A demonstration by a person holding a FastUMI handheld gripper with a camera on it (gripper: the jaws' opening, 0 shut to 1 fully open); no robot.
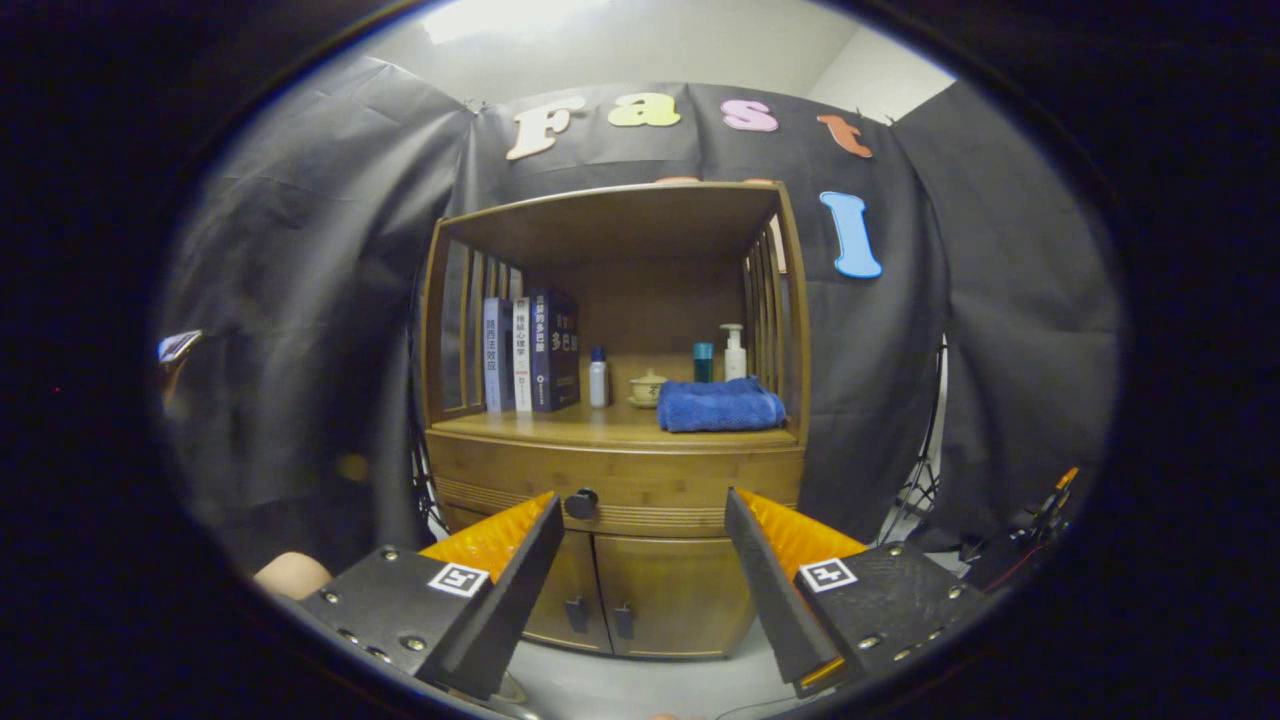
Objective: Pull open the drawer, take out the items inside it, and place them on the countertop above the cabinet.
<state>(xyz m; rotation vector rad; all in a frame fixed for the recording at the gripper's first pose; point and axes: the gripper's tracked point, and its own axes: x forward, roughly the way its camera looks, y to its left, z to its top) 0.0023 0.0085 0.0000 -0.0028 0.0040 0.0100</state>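
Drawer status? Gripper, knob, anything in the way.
Gripper open, short of the cabinet, holding nothing. Drawer shut; knob just beside the left finger, untouched. Countertop carries books, bottles, folded blue towel.

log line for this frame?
phase: approach | tool: open, empty | drawer: shut | knob: just beyond tool, untouched

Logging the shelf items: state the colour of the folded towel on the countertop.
Blue; the folded towel shows best in the gripper view, beyond the open claw.
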